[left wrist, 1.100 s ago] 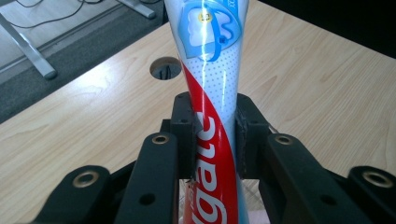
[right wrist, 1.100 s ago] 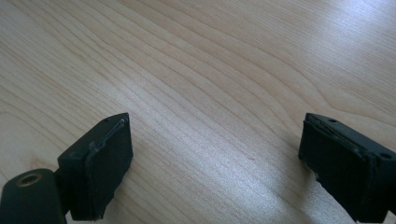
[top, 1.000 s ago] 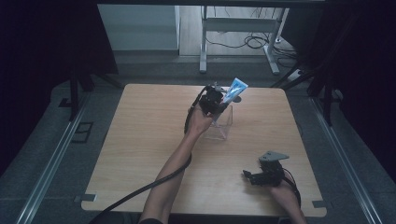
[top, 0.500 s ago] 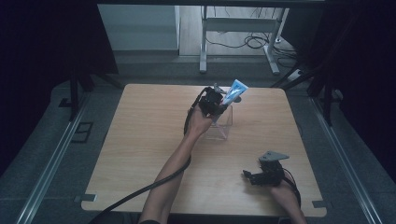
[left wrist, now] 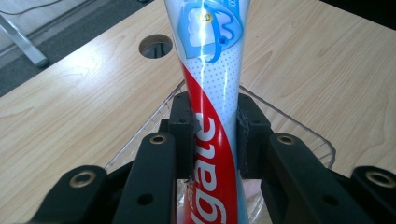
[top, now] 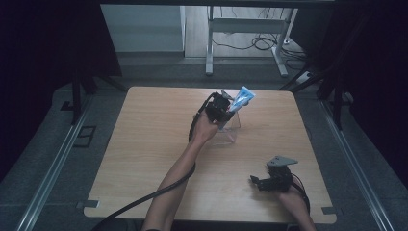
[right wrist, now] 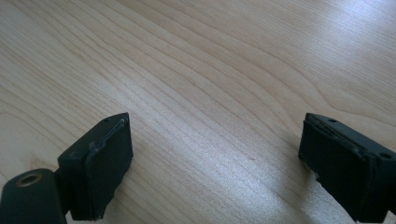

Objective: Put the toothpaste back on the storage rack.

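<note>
A toothpaste tube [left wrist: 212, 93], red, white and blue, stands between the jaws of my left gripper [left wrist: 214, 135], and both pads press on its sides. Below it lies a clear plastic container [left wrist: 299, 128] on the wooden table. In the high view the left gripper [top: 222, 108] holds the tube [top: 242, 97] tilted up to the right, above the clear container [top: 230, 131] near the table's far middle. My right gripper [top: 263, 182] rests near the front right of the table. Its jaws [right wrist: 212, 163] stand wide apart with only bare wood between them.
A round cable hole [left wrist: 156, 45] is cut in the table [top: 144, 144] beyond the tube. Past the far edge stand a metal frame's legs [top: 209, 48] and floor cables [top: 262, 42]. Dark curtains line both sides.
</note>
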Action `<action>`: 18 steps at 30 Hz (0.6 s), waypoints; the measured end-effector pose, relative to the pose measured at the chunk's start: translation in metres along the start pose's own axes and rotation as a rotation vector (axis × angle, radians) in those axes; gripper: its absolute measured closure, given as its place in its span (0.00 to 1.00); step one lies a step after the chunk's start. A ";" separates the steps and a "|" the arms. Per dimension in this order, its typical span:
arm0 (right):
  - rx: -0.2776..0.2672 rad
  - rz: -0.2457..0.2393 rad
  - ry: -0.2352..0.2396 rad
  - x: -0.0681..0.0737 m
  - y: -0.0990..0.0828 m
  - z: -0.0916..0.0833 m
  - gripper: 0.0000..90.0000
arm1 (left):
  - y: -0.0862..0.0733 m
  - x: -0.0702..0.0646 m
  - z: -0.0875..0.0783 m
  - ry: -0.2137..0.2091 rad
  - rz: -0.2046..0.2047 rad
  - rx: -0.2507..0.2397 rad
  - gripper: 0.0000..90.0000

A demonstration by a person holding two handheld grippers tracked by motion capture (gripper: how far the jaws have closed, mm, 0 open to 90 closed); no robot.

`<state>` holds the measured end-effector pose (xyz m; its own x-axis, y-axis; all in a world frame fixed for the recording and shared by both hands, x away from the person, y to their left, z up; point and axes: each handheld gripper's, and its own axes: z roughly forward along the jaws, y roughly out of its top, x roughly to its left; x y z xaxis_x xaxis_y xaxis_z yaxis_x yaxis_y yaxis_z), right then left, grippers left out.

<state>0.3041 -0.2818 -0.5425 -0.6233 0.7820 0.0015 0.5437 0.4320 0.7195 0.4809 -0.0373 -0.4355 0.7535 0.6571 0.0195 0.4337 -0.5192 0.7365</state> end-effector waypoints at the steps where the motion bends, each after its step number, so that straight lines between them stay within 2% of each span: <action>1: 0.000 0.000 0.000 0.000 0.000 0.000 0.11 | 0.000 0.000 0.000 -0.001 -0.004 0.000 0.80; 11: 0.000 0.000 0.000 0.000 0.000 0.000 0.11 | -0.002 -0.001 -0.001 0.002 -0.012 0.010 0.79; 18: 0.000 0.000 0.000 0.000 0.000 0.000 0.11 | -0.006 -0.001 0.000 -0.001 -0.018 0.036 0.78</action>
<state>0.3041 -0.2818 -0.5425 -0.6233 0.7820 0.0015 0.5437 0.4320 0.7196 0.4772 -0.0351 -0.4400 0.7457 0.6663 0.0058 0.4647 -0.5264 0.7120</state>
